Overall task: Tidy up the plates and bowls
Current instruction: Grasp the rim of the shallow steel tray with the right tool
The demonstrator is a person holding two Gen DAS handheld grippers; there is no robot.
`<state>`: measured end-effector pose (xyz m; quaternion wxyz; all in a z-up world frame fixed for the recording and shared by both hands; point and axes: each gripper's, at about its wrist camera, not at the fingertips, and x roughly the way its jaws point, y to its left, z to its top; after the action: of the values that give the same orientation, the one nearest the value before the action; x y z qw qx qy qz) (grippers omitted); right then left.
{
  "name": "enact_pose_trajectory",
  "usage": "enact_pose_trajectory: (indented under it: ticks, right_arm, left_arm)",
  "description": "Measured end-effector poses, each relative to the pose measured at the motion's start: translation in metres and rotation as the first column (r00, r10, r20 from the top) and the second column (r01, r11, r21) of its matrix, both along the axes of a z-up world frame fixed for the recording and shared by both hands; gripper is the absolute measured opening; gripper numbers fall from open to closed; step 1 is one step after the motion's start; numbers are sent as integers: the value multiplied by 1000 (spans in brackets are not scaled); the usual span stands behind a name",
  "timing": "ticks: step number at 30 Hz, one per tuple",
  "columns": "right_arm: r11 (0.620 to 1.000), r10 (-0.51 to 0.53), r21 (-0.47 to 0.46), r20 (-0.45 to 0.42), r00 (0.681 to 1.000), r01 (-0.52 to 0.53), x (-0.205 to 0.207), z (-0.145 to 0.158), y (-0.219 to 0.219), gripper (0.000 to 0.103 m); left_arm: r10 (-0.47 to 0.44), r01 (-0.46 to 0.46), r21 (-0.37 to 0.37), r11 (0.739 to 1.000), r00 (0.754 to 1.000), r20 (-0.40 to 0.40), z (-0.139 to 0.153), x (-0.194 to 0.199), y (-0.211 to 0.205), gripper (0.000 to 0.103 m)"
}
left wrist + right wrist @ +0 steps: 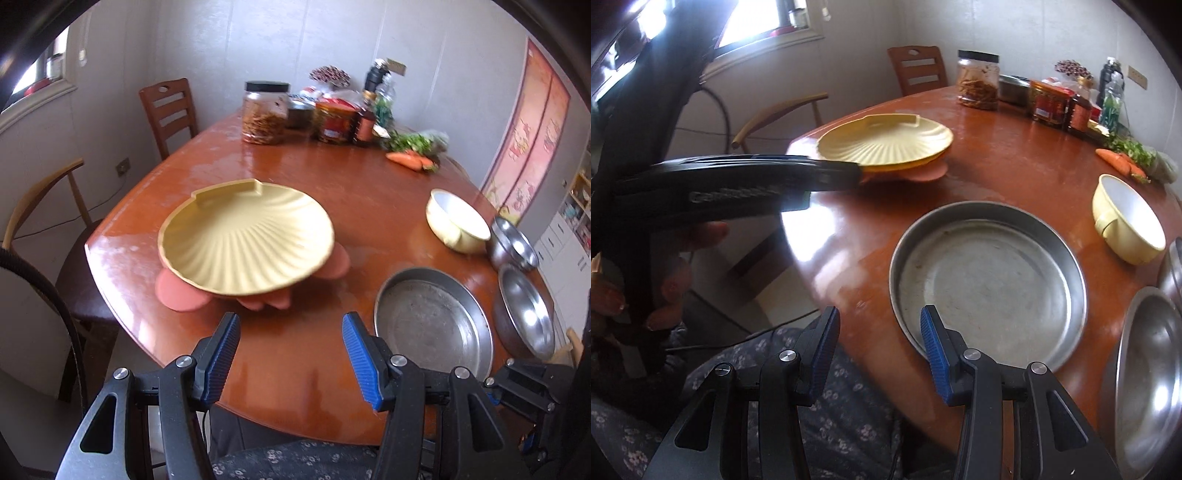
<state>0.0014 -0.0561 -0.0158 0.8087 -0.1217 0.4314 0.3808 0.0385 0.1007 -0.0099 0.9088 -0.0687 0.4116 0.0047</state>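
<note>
The left gripper (290, 338) has its blue ribbed fingers spread wide with nothing between them, hovering above the near edge of the glossy reddish-brown wooden table (332, 206), just short of the yellow shell-shaped ribbed plate (245, 236), which sits on top of a salmon-pink flower-shaped plate (181, 293). The right gripper (879, 332) is likewise spread and holds nothing, its right finger over the near rim of the round flat-bottomed steel pan (988, 284), though contact cannot be judged. Right of the pan sit a pale yellow handled bowl (458, 221) and two shiny steel bowls (526, 310), close together. At the far side stand a clear black-lidded jar (265, 112), other jars and bottles, and carrots with greens (412, 158). Wooden chairs (168, 110) stand by white walls. Only the left view shows the pink wall hanging (532, 140); only the right view shows the bright window (757, 22), the person's floral-clothed lap, and the left gripper seen from the side, reaching toward the stacked plates
</note>
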Motion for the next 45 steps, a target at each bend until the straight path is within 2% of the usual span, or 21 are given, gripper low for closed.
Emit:
enact_pose_trajectory:
  ticks: [3,6,9,13,19,23,29,35,41,45]
  right_arm:
    - [999,-39,23,29,999,38,-5,7,-12,47]
    - [990,-130,55,56,990,127,-6,17,-37,48]
    - [974,-227,44,87,970,223,-6,21,-55,52]
    - [951,-307,49,77,948,304,-4,19,-72,53]
    - [923,-381,59,20,924,380,4,8,-74,53]
    - [912,-404,68,-20,915,404,6,3,-73,53]
    - [885,-459,69,-30,888,460,14,-3,-72,53]
    - [876,-475,88,-13,880,474,22,-4,-66,51]
    - [885,-462,73,8,887,460,36,-11,-54,41]
    - [886,-459,80,9,888,457,44,-17,-52,35]
  left_arm:
    - [-19,19,5,1000,1000,-9,-3,0,-10,57]
    - [-33,33,4,999,999,-15,-5,2,-17,57]
    - [-49,49,0,999,998,-24,-8,5,-25,57]
    - [-61,61,0,998,997,-38,-12,9,-32,57]
    - [-65,66,9,998,997,-45,-16,12,-35,57]
    - [-63,63,14,998,997,-47,-18,13,-35,57]
    - [-82,83,17,996,996,-44,-20,15,-41,57]
    - [-104,105,16,994,993,-51,-24,22,-50,57]
    - [-105,105,7,994,992,-70,-33,26,-51,57]
    - [-100,100,-6,995,993,-55,-34,27,-48,57]
